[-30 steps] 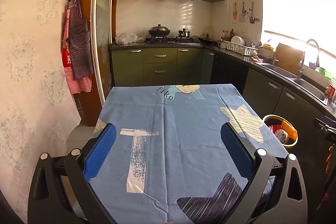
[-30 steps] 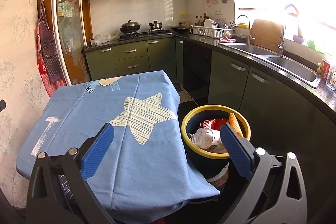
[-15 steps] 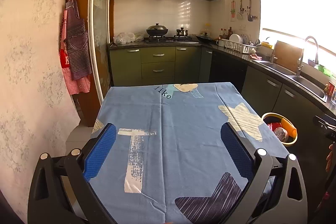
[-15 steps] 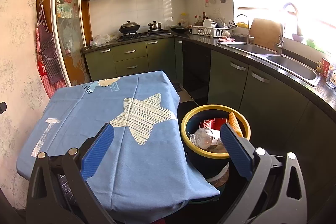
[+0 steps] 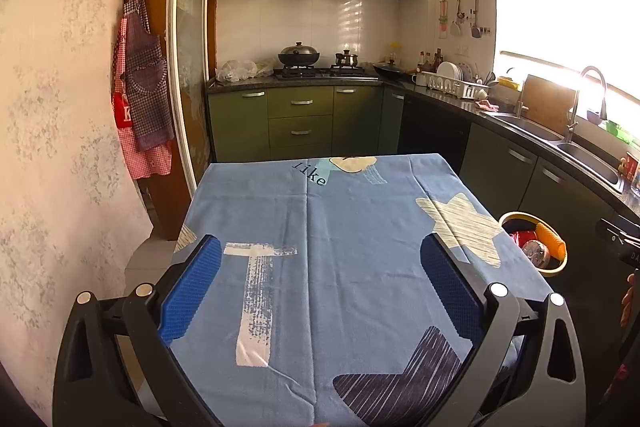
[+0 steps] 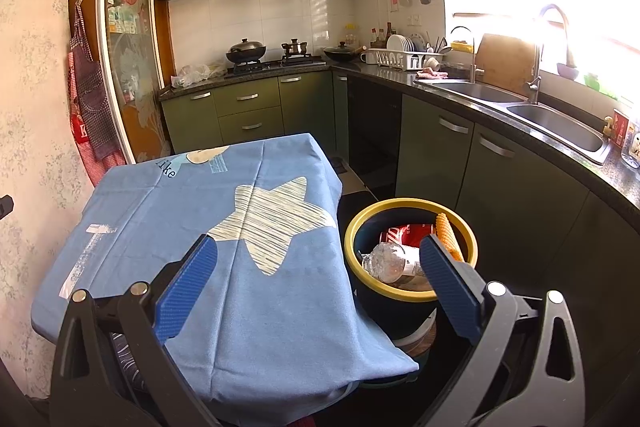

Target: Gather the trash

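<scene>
— Where do you stand with the trash?

— Both your left tongs (image 5: 320,283) and right tongs (image 6: 318,279) gape wide, holding nothing. The bin (image 6: 412,297) at lower right, just beside the surface (image 6: 280,307), holds a can (image 6: 404,235), a crushed bottle (image 6: 386,261) and an orange piece (image 6: 448,235).

— Next?

— The blue cloth looks bare, so the job seems finished; scan for leftovers before you stop.

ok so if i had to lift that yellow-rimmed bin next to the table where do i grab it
Probably pinch the yellow rim of the bin from above, one of the fingers inside and one outside. Use the far side: the crushed bottle, red can and orange item crowd the near rim, and the tablecloth drapes close on the left.
</scene>
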`<state>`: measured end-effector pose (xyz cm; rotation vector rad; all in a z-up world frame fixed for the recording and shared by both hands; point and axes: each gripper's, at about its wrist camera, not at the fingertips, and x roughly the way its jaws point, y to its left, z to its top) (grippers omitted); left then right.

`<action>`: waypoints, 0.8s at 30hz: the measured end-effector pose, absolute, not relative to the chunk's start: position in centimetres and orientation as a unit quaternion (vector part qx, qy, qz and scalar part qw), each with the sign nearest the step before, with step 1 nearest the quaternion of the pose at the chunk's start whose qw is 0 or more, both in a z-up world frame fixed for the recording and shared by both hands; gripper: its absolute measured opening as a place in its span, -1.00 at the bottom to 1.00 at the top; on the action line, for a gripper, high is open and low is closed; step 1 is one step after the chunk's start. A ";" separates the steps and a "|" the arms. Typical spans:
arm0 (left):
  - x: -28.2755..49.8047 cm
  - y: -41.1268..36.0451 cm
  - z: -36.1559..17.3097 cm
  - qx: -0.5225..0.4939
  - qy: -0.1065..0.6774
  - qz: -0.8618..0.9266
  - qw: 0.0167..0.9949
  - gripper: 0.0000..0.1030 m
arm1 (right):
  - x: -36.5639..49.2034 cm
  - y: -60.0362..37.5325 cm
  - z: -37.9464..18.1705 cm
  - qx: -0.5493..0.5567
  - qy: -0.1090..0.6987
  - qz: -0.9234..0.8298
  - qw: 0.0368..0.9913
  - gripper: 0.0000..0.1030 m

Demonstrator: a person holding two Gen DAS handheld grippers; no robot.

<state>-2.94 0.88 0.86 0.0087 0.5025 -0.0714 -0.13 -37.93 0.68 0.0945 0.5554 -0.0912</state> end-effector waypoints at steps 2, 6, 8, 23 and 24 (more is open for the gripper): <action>-2.9 1.0 0.8 0.005 0.248 -0.034 0.968 0.91 | -0.1 -37.9 0.7 0.047 0.273 -0.045 0.960 0.87; -2.9 1.0 0.7 0.004 0.248 -0.034 0.968 0.91 | -0.1 -38.0 0.5 0.048 0.273 -0.046 0.960 0.87; -2.9 1.0 0.7 0.005 0.248 -0.033 0.968 0.91 | -0.1 -38.0 0.4 0.048 0.274 -0.046 0.960 0.87; -2.8 1.0 0.4 0.004 0.251 -0.035 0.967 0.91 | -0.2 -38.1 0.2 0.050 0.275 -0.047 0.959 0.87; -2.8 0.9 0.3 0.004 0.252 -0.035 0.967 0.91 | -0.2 -38.1 0.2 0.050 0.275 -0.046 0.959 0.87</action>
